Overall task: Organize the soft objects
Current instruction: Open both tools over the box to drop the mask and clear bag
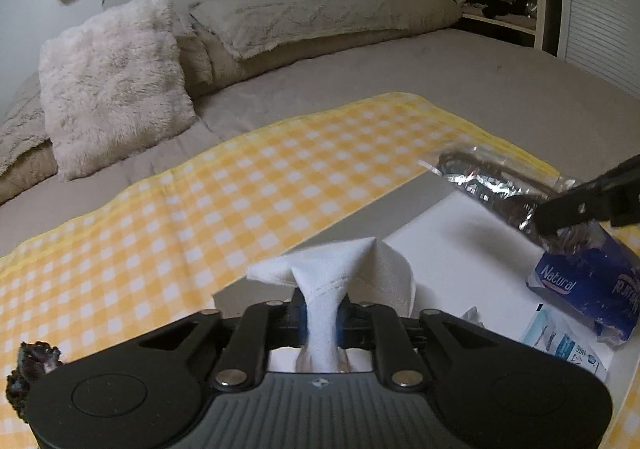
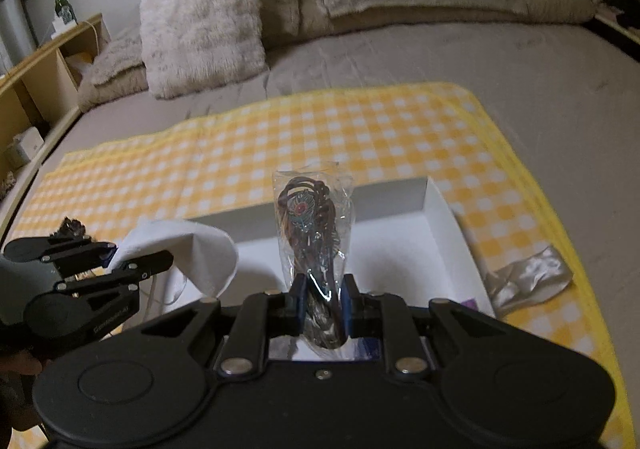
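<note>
My left gripper is shut on a white cloth and holds it above the left end of a white box. The cloth and the left gripper also show in the right wrist view. My right gripper is shut on a clear plastic bag of dark patterned fabric and holds it upright over the white box. The bag and the right gripper show at the right of the left wrist view.
The box lies on a yellow checked cloth spread on a grey bed. In the box are a blue "Natural" pack and a light blue packet. A satin ribbon lies right of the box. A dark scrunchie lies left. Fluffy pillows sit at the headboard.
</note>
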The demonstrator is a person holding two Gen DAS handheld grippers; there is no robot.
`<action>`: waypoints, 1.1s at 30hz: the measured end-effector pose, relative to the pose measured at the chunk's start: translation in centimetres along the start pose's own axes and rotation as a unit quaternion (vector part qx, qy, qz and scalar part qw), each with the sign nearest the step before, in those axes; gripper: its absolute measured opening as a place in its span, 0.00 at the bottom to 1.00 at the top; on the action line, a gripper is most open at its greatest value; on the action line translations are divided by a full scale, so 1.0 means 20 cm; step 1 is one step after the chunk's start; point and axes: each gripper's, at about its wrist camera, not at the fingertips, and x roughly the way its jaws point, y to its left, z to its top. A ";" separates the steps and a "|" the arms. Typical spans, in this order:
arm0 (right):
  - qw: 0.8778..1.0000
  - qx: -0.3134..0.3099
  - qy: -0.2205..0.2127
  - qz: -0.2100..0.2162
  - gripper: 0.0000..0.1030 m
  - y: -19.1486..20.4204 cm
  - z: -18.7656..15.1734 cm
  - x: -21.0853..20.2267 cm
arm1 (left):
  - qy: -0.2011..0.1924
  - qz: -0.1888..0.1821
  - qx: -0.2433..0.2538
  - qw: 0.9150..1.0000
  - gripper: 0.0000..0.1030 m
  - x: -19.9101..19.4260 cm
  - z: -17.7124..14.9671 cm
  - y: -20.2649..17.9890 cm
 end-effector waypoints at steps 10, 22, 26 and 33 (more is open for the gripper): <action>1.000 -0.008 0.023 -0.018 0.18 0.03 -0.02 0.16 | 0.003 -0.011 -0.033 0.999 0.57 0.01 0.00 0.07; 0.999 -0.014 0.042 -0.002 0.42 0.07 -0.04 0.19 | 0.011 -0.022 -0.057 0.998 0.34 0.09 0.01 0.06; 0.999 -0.029 0.042 0.003 0.38 0.07 -0.03 0.16 | 0.025 -0.019 -0.069 0.997 0.34 0.16 0.00 0.07; 0.993 -0.067 0.095 -0.010 0.23 0.08 -0.06 0.24 | 0.071 -0.025 -0.031 0.997 0.34 0.21 -0.05 0.03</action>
